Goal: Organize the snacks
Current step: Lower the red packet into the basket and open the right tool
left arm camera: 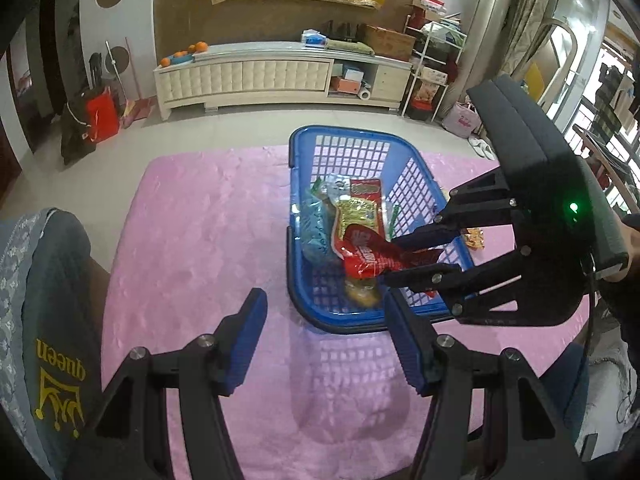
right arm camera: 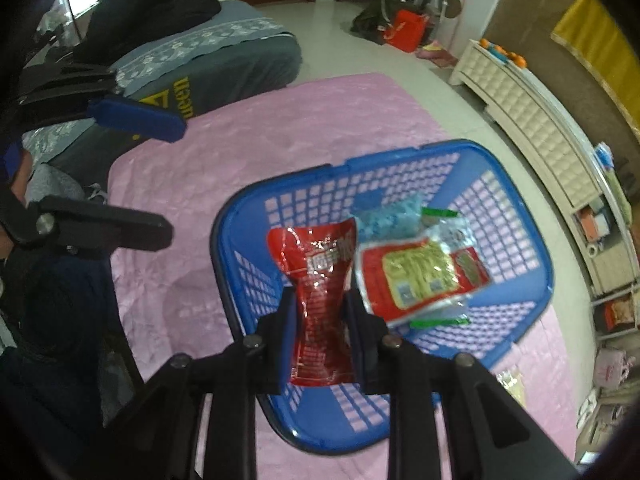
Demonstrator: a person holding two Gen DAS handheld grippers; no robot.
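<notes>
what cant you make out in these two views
- Red packet print: both views, blurred and glare-streaked; its sides are hidden by the right gripper.
- Orange item on the basket floor: left wrist view, blurred, half under the red packet.
- Blue packet: right wrist view, mostly under the yellow packet.
- Small packet outside the basket: left wrist view, mostly behind the right gripper.

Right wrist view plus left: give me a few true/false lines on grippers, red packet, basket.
1. The right gripper is shut on the red packet. True.
2. The left gripper holds a snack. False: it is open with nothing between its fingers.
3. The blue basket sits on a pink cloth. True.
4. The basket has nothing in it. False: it holds a light blue packet and a yellow-and-red packet.
</notes>
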